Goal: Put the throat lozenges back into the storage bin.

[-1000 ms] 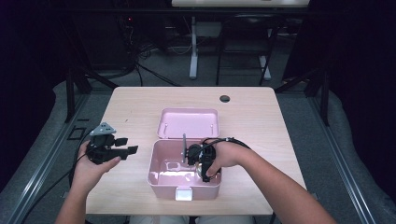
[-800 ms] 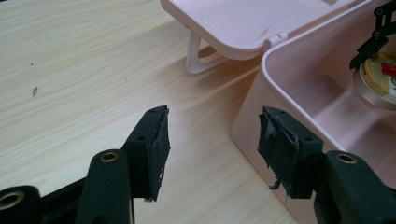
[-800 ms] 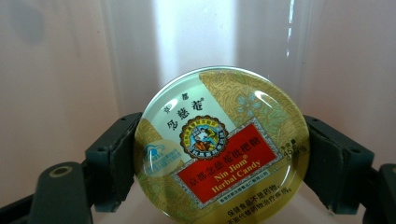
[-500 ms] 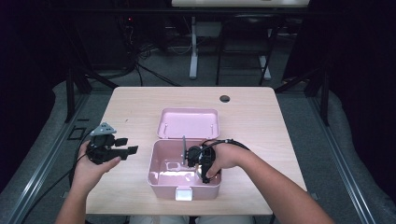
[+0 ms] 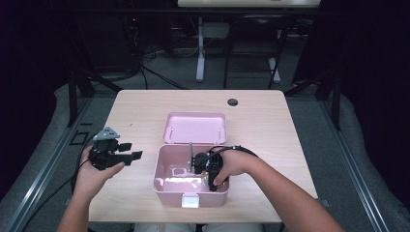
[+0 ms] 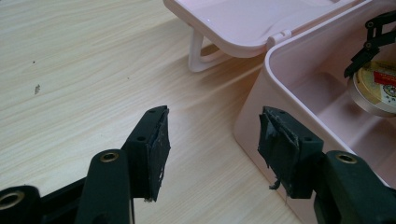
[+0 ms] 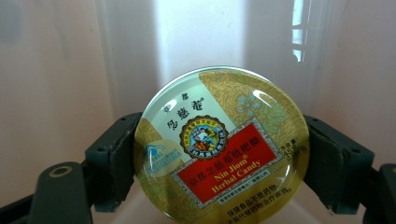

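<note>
A pink plastic box (image 5: 164,186) stands open near the table's front edge, its lid (image 5: 195,127) flipped back. My right gripper (image 5: 200,166) reaches down inside the box, shut on a round candy tin (image 7: 222,142) with a gold, green and red label; both jaws press its rim. The tin (image 6: 376,86) also shows inside the box (image 6: 289,70) in the left gripper view. My left gripper (image 5: 135,150) is held just left of the box, open, with nothing between its fingers (image 6: 154,140).
A small dark round hole (image 5: 232,102) sits near the table's far edge. Bare wood table (image 5: 130,116) lies left and behind the box. Dark floor, cables and stand legs surround the table.
The right gripper has sunk slightly deeper into the box with the tin. The left gripper has stayed where it was.
</note>
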{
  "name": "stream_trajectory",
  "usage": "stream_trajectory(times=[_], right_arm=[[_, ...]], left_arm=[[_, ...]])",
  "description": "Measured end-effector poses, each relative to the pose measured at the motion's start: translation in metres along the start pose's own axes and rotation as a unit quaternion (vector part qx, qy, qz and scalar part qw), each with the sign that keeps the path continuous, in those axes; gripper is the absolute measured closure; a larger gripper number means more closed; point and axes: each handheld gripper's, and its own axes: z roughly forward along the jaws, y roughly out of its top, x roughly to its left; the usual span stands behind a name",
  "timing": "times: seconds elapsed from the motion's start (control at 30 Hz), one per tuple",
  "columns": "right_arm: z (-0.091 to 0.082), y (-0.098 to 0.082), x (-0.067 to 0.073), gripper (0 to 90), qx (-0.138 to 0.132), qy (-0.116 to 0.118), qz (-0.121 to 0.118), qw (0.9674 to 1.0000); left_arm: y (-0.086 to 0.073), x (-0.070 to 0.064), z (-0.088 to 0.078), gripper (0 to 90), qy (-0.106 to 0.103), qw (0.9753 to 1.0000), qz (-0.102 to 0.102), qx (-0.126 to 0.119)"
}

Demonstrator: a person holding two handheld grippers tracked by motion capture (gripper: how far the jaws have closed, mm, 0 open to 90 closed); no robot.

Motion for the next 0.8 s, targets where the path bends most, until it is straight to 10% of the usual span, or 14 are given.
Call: stream_trajectory(times=[0.8], right_arm=[[-0.0012,-0.0006,-0.0024,15.9,-0.012,0.002,0.014,0.9998]], left_arm=[[0.0002,-0.0012,0.0015,42.9,0.000,1.0000,0.002,0.002]])
